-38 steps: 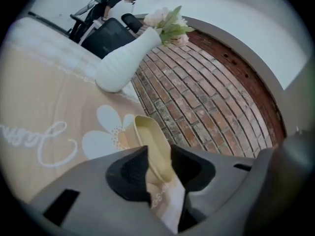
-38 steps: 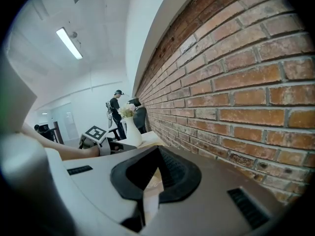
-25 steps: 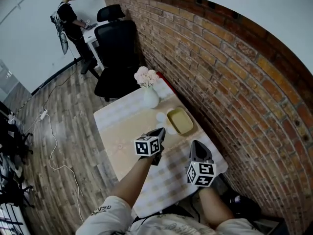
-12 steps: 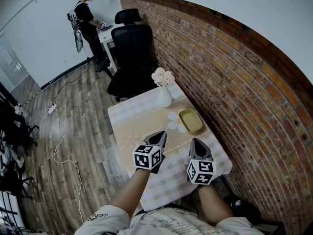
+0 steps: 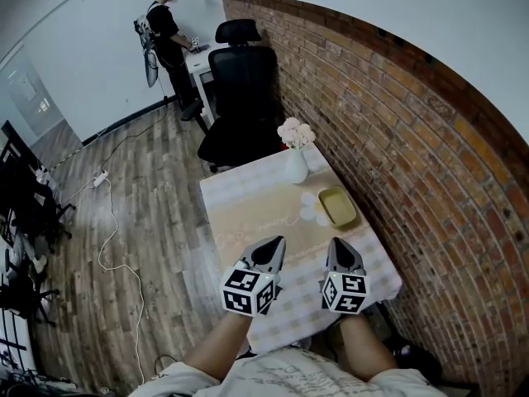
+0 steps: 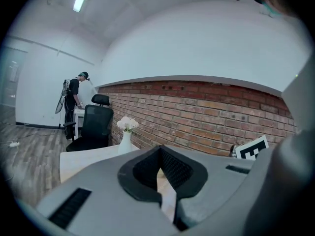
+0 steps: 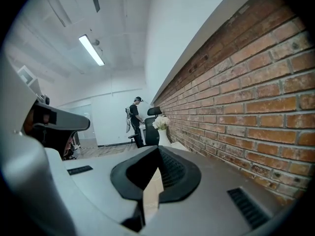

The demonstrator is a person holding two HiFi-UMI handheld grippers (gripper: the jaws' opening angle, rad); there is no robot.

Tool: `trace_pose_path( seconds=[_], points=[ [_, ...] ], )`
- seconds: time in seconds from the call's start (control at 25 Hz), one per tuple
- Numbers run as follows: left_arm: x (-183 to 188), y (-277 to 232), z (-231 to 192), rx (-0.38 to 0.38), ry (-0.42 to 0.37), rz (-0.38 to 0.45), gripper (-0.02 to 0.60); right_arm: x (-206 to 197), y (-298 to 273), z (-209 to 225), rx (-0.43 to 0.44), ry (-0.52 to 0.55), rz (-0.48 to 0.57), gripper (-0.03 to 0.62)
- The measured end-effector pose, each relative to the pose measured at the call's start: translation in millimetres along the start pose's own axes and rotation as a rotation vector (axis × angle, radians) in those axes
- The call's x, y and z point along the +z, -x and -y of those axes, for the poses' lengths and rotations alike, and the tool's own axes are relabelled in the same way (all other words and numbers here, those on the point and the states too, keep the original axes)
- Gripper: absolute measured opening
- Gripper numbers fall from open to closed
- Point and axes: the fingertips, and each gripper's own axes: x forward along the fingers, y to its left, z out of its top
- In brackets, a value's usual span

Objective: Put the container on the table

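Note:
A shallow yellow container (image 5: 337, 207) lies on the checked table (image 5: 240, 213) close to the brick wall, with nothing touching it. Two small white round things (image 5: 307, 210) sit just left of it. Both grippers hover above the table's near end, well short of the container. My left gripper (image 5: 277, 241) is shut and holds nothing; its jaws meet in the left gripper view (image 6: 159, 147). My right gripper (image 5: 339, 242) is also shut and empty, with its tips together in the right gripper view (image 7: 158, 148). The gripper views do not show the container.
A white vase of pale flowers (image 5: 296, 162) stands at the table's far end. Behind it is a black office chair (image 5: 244, 98), and a person (image 5: 169, 31) stands at a white desk. The brick wall (image 5: 413, 155) runs along the right. A white cable (image 5: 107, 246) trails over the wood floor.
Both grippers have drawn back from mid-table to its near end, the left one rising more. The head view has pulled away, so the table looks smaller. The container has stayed put.

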Motion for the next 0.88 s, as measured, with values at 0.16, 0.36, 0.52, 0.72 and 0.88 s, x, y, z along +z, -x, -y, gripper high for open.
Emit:
trace_pose_path(
  seconds=[0.16, 0.36, 0.52, 0.72, 0.88],
  points=[
    [-2, 10, -8, 0.041, -0.019, 0.004, 0.003, 5, 5, -5, -0.001, 0.011, 0.023, 0.002],
    [2, 14, -13, 0.062, -0.027, 0.017, 0.003, 8, 9, -9, 0.000, 0.026, 0.026, 0.002],
    [2, 15, -18, 0.080, -0.032, 0.012, 0.003, 7, 11, -11, -0.005, 0.024, 0.022, 0.002],
    [-6, 15, -24, 0.097, -0.042, -0.009, 0.003, 7, 11, -12, -0.007, 0.028, 0.025, 0.002],
    [-9, 12, -24, 0.099, -0.055, -0.017, 0.003, 7, 9, -10, -0.011, 0.025, 0.019, 0.002]
  ],
)
